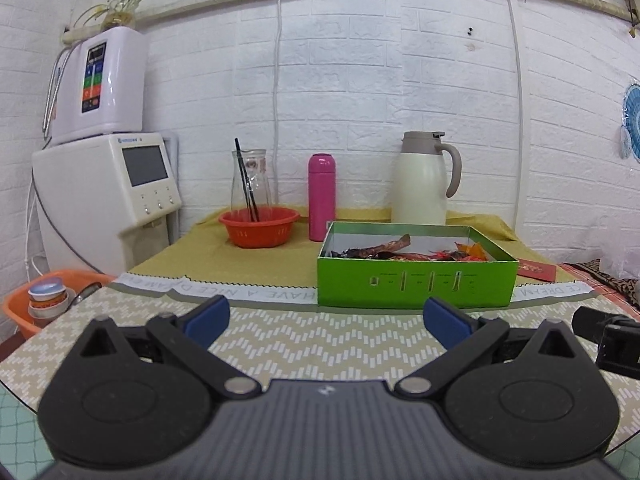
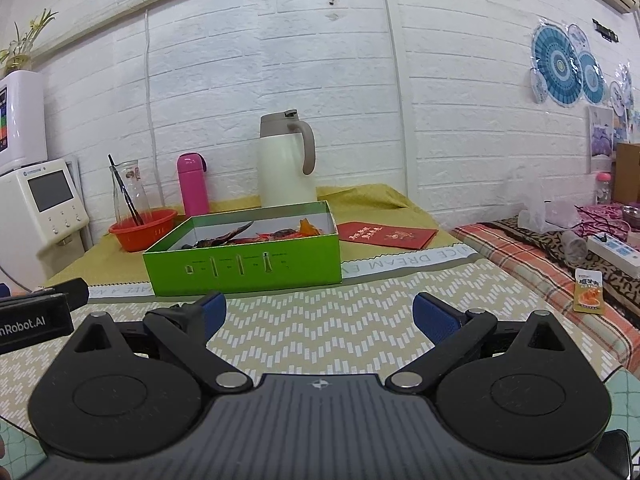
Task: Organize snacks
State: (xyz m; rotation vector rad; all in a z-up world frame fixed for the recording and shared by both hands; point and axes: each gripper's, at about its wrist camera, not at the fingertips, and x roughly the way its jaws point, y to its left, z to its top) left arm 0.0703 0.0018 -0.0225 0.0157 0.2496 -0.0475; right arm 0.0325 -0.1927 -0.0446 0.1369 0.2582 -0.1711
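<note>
A green open box (image 1: 416, 282) stands on the table ahead and holds several dark and orange snack packets (image 1: 400, 254). It also shows in the right wrist view (image 2: 244, 266), with the packets (image 2: 256, 236) inside. My left gripper (image 1: 326, 318) is open and empty, a little short of the box's front wall. My right gripper (image 2: 318, 312) is open and empty, in front of the box's right half. One orange snack packet (image 2: 588, 292) lies alone on the plaid cloth at the right.
A red basket (image 1: 259, 226), a glass carafe (image 1: 251, 178), a pink bottle (image 1: 321, 196) and a white thermos jug (image 1: 424, 180) stand behind the box by the wall. A red envelope (image 2: 386, 235) lies right of the box. White appliances (image 1: 104, 184) stand left.
</note>
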